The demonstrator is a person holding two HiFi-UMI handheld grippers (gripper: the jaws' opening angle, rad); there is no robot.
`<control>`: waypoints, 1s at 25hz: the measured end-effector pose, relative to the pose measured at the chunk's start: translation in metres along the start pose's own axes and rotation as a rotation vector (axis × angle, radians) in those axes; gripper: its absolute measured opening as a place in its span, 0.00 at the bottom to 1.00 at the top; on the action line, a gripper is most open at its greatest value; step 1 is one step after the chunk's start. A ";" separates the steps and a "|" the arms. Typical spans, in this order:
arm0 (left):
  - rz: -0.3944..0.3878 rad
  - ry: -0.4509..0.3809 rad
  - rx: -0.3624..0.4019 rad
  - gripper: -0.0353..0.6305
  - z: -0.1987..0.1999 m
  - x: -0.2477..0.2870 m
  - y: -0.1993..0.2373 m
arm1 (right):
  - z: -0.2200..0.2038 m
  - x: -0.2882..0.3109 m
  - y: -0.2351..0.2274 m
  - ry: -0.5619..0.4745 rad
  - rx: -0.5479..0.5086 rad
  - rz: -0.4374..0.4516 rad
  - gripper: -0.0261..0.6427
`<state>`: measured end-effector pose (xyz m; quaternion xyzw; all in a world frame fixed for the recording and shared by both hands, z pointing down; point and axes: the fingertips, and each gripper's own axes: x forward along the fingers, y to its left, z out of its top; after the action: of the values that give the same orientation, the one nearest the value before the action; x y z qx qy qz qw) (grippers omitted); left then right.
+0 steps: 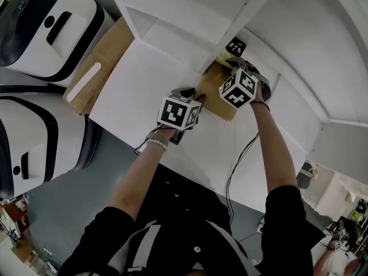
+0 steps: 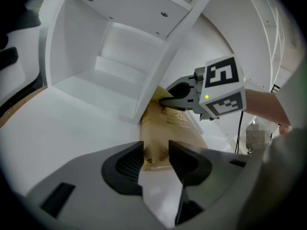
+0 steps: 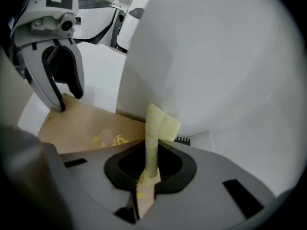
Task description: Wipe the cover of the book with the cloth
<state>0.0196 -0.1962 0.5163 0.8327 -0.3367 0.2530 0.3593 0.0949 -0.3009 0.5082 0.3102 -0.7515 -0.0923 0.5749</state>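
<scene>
Judged barely begun: holding the yellow cloth (image 3: 153, 128), pinched in the closed right hand-held gripper (image 3: 149, 169), at the far end of the tan book (image 3: 86, 128) on the counter (image 1: 132, 96), bracing its near edge with the open left hand-held gripper (image 2: 156, 157), most of the cover probably left.

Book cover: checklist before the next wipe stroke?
1. Cloth gripped: ok, the right hand-held gripper has its jaws shut on it.
2. Book flat, cover up, on the white desk: ok.
3. Left hand-held gripper steadying the book: cannot tell. Its jaws are apart at the near edge, and no pressure is visible.
4. Cloth touching the cover: cannot tell. It is at the book's far end.
5. Side clearance: likely not ok. The shelf upright stands right beside the book's far end.
6. Cover free of other items: ok.
</scene>
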 end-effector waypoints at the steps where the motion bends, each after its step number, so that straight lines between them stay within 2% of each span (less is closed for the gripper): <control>1: 0.000 -0.003 0.000 0.30 0.000 0.000 0.000 | 0.003 -0.002 0.005 -0.010 -0.010 0.007 0.09; 7: 0.012 -0.013 -0.031 0.30 0.001 -0.006 0.005 | 0.015 -0.017 0.037 -0.059 -0.026 0.056 0.09; 11: 0.013 -0.072 -0.103 0.30 0.009 -0.025 0.014 | 0.022 -0.028 0.061 -0.093 -0.027 0.077 0.09; 14: 0.017 -0.123 -0.142 0.20 0.014 -0.040 0.021 | 0.030 -0.038 0.082 -0.120 -0.038 0.098 0.09; 18: 0.045 -0.148 -0.124 0.06 0.013 -0.053 0.027 | 0.041 -0.052 0.112 -0.154 -0.071 0.123 0.09; 22: 0.039 -0.157 -0.084 0.06 0.015 -0.060 0.021 | 0.043 -0.063 0.131 -0.169 -0.075 0.137 0.09; 25: 0.008 -0.177 -0.086 0.06 0.019 -0.067 0.013 | 0.040 -0.072 0.143 -0.173 -0.047 0.157 0.09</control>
<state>-0.0299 -0.1921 0.4658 0.8345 -0.3809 0.1650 0.3625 0.0175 -0.1555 0.5079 0.2276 -0.8181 -0.0909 0.5203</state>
